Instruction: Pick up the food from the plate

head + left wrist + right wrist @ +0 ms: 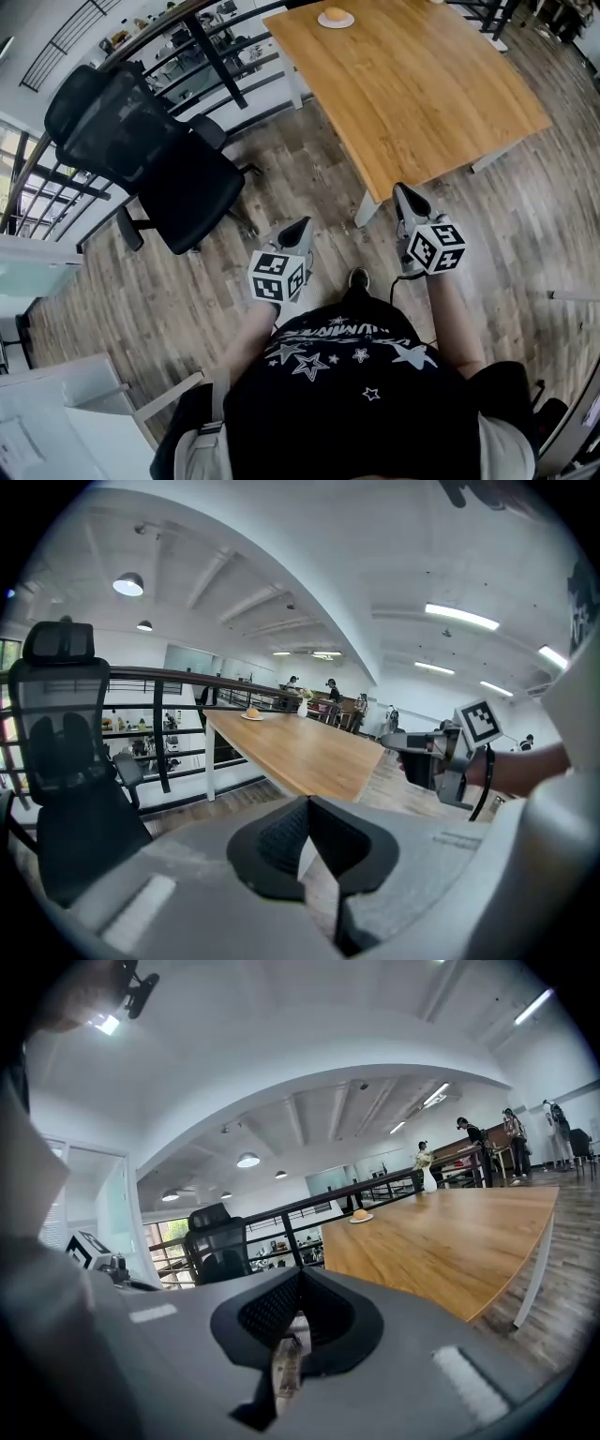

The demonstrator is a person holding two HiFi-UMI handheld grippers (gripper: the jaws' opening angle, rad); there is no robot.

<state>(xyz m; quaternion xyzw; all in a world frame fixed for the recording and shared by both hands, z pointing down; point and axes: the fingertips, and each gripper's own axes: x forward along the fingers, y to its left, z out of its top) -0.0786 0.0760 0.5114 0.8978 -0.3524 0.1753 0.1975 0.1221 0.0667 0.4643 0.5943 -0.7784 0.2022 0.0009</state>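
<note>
Left tongs point(300, 227) and right tongs point(406, 194) are both closed and empty, held low near the table point(412, 94) corner. The food point(335, 13) (a round bun, looks like) sits on a white plate point(323, 22) at the table's far end, well apart from both. There is an office chair point(141, 150) to the left.

Your food point(335, 13) — a small, round, golden-orange piece — sits on top of a little white plate point(324, 23), which lies flat at the far left end of the wooden desk point(412, 94), well away from you.
</note>
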